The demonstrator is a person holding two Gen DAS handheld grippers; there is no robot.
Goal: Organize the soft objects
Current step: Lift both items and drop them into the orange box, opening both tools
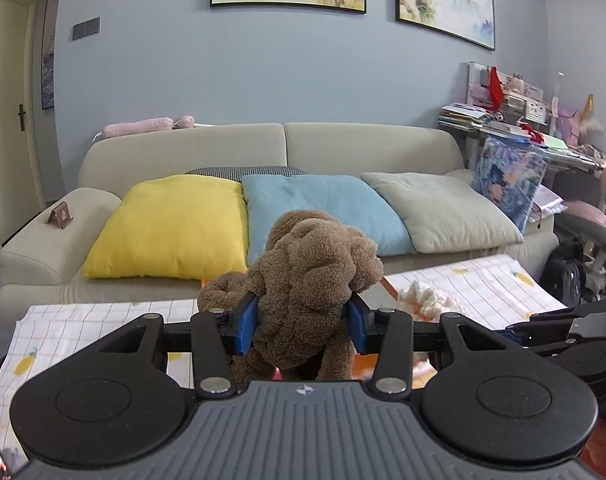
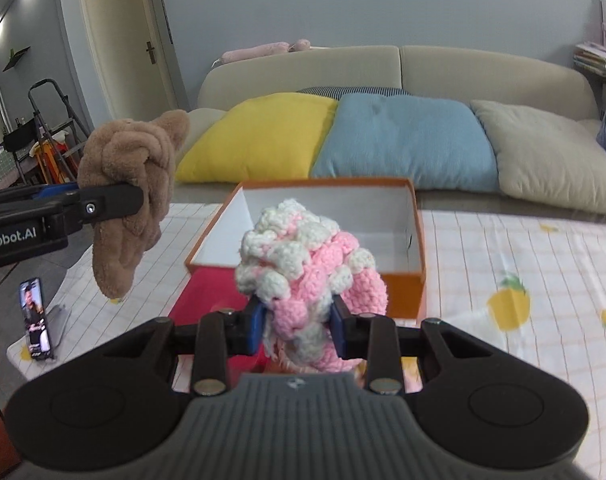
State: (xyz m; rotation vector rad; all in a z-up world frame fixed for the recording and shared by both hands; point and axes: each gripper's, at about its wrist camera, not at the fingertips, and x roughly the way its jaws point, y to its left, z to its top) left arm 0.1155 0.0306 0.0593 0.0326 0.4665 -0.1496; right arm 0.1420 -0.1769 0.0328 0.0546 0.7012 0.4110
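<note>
My left gripper (image 1: 303,326) is shut on a brown plush knot (image 1: 311,276) and holds it in the air above the table. It also shows in the right wrist view (image 2: 127,184), left of the box. My right gripper (image 2: 297,326) is shut on a pink and white knitted bundle (image 2: 311,264) and holds it just in front of an open orange box (image 2: 407,284) with a white inside. The bundle shows in the left wrist view (image 1: 427,298), to the right. A red lid or cloth (image 2: 207,300) lies in front of the box.
The table wears a white checked cloth (image 2: 503,264) with yellow fruit prints. A phone (image 2: 35,320) stands at its left edge. Behind is a beige sofa (image 1: 363,144) with yellow (image 1: 171,228), blue (image 1: 323,208) and beige (image 1: 443,208) cushions. A cluttered desk (image 1: 523,128) stands at the right.
</note>
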